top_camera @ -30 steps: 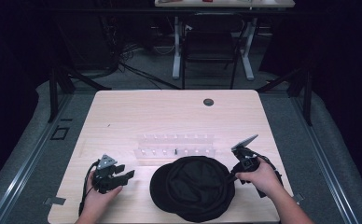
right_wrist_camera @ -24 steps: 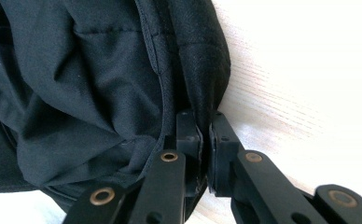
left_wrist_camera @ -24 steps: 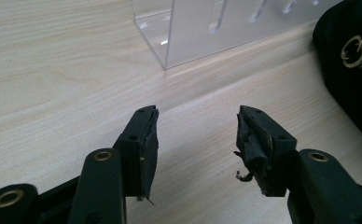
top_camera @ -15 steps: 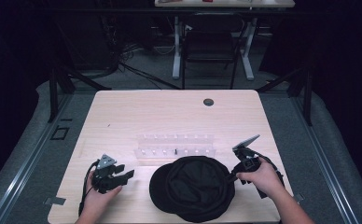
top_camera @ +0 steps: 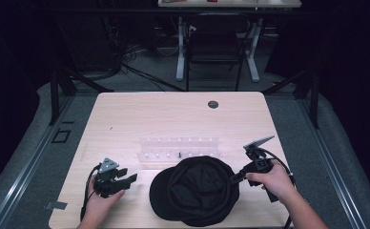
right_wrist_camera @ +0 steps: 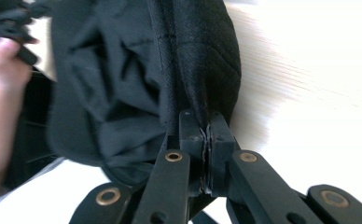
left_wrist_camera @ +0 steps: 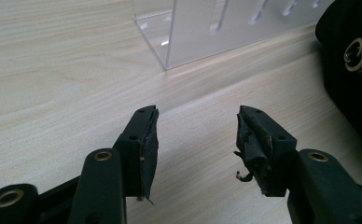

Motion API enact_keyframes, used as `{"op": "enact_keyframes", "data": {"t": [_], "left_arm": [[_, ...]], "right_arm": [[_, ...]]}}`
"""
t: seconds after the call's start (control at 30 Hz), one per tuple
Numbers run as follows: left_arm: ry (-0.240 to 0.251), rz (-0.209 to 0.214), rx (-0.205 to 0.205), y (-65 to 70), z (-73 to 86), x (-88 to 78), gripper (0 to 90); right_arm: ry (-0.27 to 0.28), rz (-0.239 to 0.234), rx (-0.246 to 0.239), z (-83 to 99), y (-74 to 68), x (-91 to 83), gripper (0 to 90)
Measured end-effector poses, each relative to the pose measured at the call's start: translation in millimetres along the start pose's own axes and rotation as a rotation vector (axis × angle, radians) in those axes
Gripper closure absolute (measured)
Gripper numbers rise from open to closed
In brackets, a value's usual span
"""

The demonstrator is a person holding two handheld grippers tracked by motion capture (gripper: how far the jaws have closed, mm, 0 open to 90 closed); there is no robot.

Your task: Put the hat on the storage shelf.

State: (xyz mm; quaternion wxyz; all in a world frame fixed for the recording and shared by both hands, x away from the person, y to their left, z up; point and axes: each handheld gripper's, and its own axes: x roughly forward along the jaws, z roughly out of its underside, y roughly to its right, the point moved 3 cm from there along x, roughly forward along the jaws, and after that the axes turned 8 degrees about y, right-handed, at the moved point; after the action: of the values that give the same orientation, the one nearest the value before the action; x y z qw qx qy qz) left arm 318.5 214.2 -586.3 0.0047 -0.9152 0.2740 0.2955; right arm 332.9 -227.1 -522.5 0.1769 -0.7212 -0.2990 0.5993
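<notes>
While the high view looks down on the light wooden table (top_camera: 126, 119), a black cap (top_camera: 192, 195) lies upside down near the front edge, just in front of a clear plastic rack (top_camera: 180, 148). The right gripper (top_camera: 234, 178) reaches in from the right and meets the cap's rim; its grey three-cornered plate stands above the person's hand. The left gripper (top_camera: 131, 179) rests at the front left, well apart from the cap, its jaws pointing toward it.

Seen from the left gripper view, the left gripper (left_wrist_camera: 197, 135) has its two jaws standing wide apart over bare wood, with nothing between them. A corner of the clear rack (left_wrist_camera: 188, 32) lies ahead, and the cap (left_wrist_camera: 351, 60), bearing a small round emblem, sits at the right edge.

Along the right gripper view, the right gripper (right_wrist_camera: 206, 128) is pressed together on the cap's (right_wrist_camera: 123, 84) rim, the fabric pinched between the pads. Its jaws have just been closing. The person's other hand (right_wrist_camera: 2, 93) shows blurred at the left.
</notes>
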Motion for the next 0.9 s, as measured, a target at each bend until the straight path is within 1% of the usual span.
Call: {"op": "enact_keyframes", "data": {"t": [0.03, 0.07, 0.1, 0.13, 0.17, 0.2, 0.23, 0.27, 0.3, 0.33, 0.37, 0.43, 0.47, 0.53, 0.57, 0.6, 0.67, 0.7, 0.73, 0.77, 0.8, 0.9], "left_arm": [[0.000, 0.000, 0.000, 0.0, 0.0, 0.0, 48.5], [0.000, 0.000, -0.002, 0.0, 0.1, 0.0, 48.5], [0.000, 0.000, -0.002, 0.0, 0.1, 0.0, 48.5], [-0.003, 0.001, -0.001, -0.2, 0.2, 0.0, 48.5], [-0.003, 0.001, -0.001, -0.2, 0.2, 0.0, 48.5], [-0.003, 0.001, -0.002, -0.2, 0.2, 0.0, 48.5], [-0.003, 0.001, -0.002, -0.2, 0.2, 0.0, 48.5], [-0.002, 0.001, -0.002, -0.2, 0.2, 0.0, 48.5], [-0.002, 0.001, -0.002, -0.2, 0.2, 0.0, 48.5], [-0.003, 0.001, -0.003, -0.3, 0.3, 0.0, 48.5], [-0.003, 0.001, -0.003, -0.3, 0.3, 0.0, 48.5], [-0.002, 0.000, -0.005, -0.3, 0.3, 0.1, 48.5], [-0.002, 0.001, -0.002, -0.5, 0.3, 0.0, 48.5], [0.004, -0.002, -0.006, -0.2, 0.4, 0.3, 48.5], [0.004, -0.002, -0.006, -0.2, 0.4, 0.3, 48.5], [0.003, -0.002, -0.004, -0.4, 0.4, 0.2, 48.5], [0.003, -0.003, -0.008, -0.3, 0.5, 0.3, 48.5], [0.003, -0.003, -0.008, -0.3, 0.5, 0.3, 48.5], [0.000, 0.000, -0.011, -0.2, 0.5, 0.1, 48.5], [0.000, 0.000, -0.011, -0.2, 0.5, 0.1, 48.5], [0.000, -0.001, -0.011, -0.1, 0.6, 0.3, 48.5], [0.000, 0.000, -0.010, 0.0, 0.6, 0.5, 48.3]], "right_arm": [[0.000, 0.000, 0.000, 0.0, 0.0, 0.0, 88.1], [-0.003, -0.024, -0.013, -0.6, -3.4, -5.9, 88.1], [-0.003, -0.024, -0.013, -0.6, -3.4, -5.9, 88.1], [0.015, -0.050, 0.001, -1.0, -8.3, -9.8, 88.1], [0.015, -0.050, 0.001, -1.0, -8.3, -9.8, 88.1], [0.021, -0.075, -0.012, -1.8, -11.4, -13.5, 88.1], [0.032, -0.079, -0.002, -1.7, -13.6, -14.0, 88.2], [0.035, -0.092, -0.002, -2.1, -15.8, -15.8, 88.2], [0.035, -0.092, -0.002, -2.1, -15.8, -15.8, 88.2], [0.032, -0.110, -0.010, -2.8, -18.6, -18.7, 88.2], [0.032, -0.110, -0.010, -2.8, -18.6, -18.7, 88.2], [0.037, -0.134, -0.018, -3.6, -21.1, -20.9, 88.2], [0.029, -0.147, -0.014, -4.0, -22.4, -23.1, 88.2], [0.046, -0.174, -0.008, -5.1, -25.1, -25.9, 88.2], [0.046, -0.174, -0.008, -5.1, -25.1, -25.9, 88.2], [0.057, -0.192, -0.001, -5.5, -27.0, -27.5, 88.2], [0.053, -0.208, -0.001, -5.7, -28.1, -30.0, 88.2], [0.053, -0.208, -0.001, -5.7, -28.1, -30.0, 88.2], [0.059, -0.233, 0.003, -5.9, -30.1, -32.1, 88.2], [0.059, -0.233, 0.003, -5.9, -30.1, -32.1, 88.2], [0.062, -0.252, 0.002, -6.0, -33.2, -35.1, 88.3], [0.071, -0.264, -0.003, -6.1, -36.6, -37.6, 88.3]]}}
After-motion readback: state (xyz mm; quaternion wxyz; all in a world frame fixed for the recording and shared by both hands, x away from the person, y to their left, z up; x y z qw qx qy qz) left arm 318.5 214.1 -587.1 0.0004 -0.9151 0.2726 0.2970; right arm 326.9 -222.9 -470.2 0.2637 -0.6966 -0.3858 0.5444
